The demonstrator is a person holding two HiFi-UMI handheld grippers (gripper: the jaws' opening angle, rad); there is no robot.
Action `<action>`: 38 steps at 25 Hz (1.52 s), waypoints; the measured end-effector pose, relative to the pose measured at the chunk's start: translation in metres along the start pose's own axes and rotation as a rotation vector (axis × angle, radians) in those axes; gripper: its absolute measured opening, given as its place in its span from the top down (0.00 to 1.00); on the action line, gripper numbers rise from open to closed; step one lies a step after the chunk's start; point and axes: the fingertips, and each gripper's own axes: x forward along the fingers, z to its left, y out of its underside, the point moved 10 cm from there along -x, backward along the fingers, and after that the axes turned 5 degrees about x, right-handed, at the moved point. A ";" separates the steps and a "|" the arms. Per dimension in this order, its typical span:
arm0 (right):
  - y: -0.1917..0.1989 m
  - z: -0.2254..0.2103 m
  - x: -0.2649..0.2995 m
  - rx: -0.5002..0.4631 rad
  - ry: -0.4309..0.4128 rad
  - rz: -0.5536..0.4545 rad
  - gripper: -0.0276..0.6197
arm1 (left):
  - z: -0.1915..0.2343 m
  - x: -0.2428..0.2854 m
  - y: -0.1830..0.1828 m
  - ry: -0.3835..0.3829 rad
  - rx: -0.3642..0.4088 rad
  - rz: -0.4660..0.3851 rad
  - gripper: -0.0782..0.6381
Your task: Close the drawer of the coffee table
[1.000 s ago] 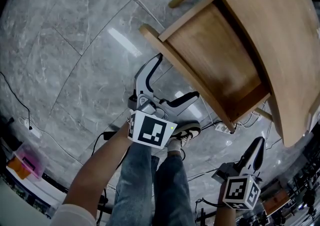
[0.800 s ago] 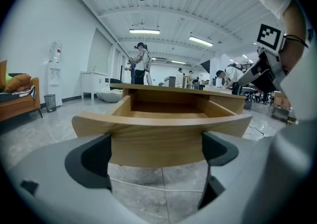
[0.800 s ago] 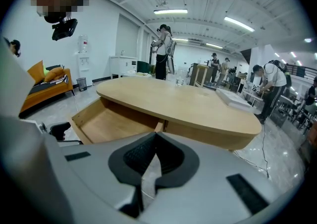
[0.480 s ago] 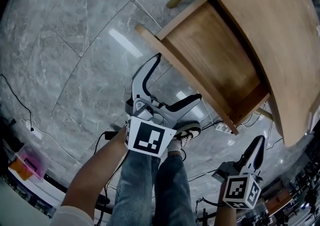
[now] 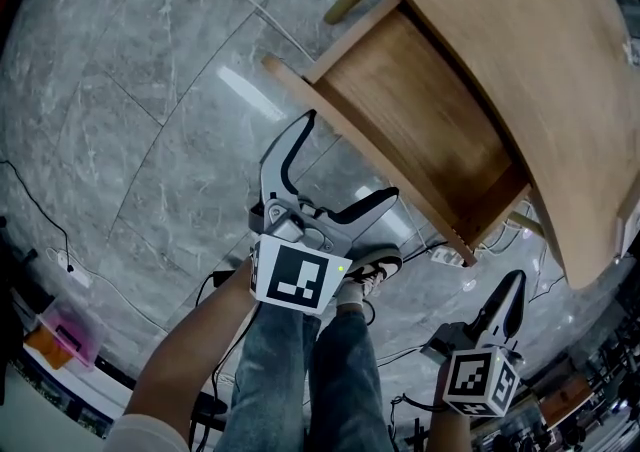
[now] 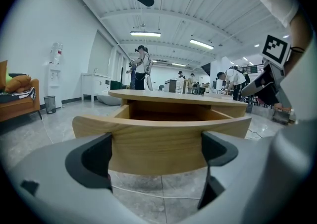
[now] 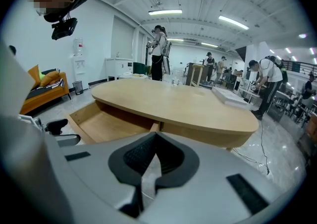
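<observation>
The drawer (image 5: 420,110) stands pulled out from under the table (image 5: 530,60), with its curved front (image 6: 158,143) facing the left gripper (image 5: 345,160). That gripper's jaws are wide apart with nothing between them. They seem just short of the front, though contact is hard to judge. The right gripper (image 5: 513,290) hangs off the drawer's near corner, its jaws together and empty, above the tiled floor (image 5: 140,100).
</observation>
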 end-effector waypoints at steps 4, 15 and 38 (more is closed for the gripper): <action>0.000 -0.002 -0.001 0.015 0.012 0.002 0.96 | 0.002 0.006 -0.005 0.000 0.021 -0.010 0.10; -0.002 -0.007 0.007 0.063 0.049 0.000 0.96 | 0.011 0.019 -0.013 0.029 0.044 0.047 0.10; -0.005 -0.024 0.013 0.178 0.123 0.002 0.96 | 0.015 0.089 -0.042 -0.004 0.034 0.033 0.10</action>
